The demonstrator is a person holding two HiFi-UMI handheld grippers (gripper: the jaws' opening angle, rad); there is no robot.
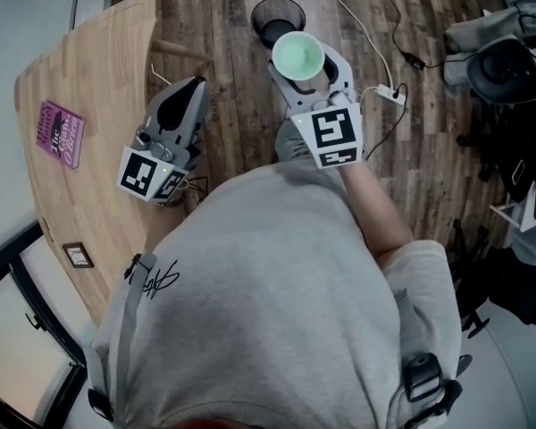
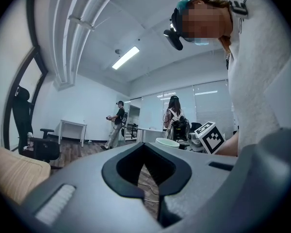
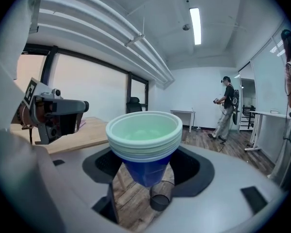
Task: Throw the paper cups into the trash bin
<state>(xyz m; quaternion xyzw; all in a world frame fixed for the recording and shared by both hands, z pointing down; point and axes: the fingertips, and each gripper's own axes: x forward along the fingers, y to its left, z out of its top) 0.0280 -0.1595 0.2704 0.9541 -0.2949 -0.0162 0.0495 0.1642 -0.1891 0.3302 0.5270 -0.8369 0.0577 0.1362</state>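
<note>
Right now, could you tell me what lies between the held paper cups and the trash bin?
Nothing: in the right gripper view the paper cups hang above the trash bin, only wood floor showing between.

You're working in an open office.
A black swivel office chair (image 2: 39, 147), plain white desk (image 2: 72, 125), frosted glass partition walls (image 2: 203, 106), long ceiling strip light (image 3: 195, 25) and dark wood-plank floor (image 1: 223, 25) surround you.

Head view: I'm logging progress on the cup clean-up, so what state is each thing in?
paper cups: stacked, upright, held over the floor
right gripper: shut on the paper cups
left gripper: shut, empty
trash bin: upright on the floor, top open
book: closed, flat on the table
</note>
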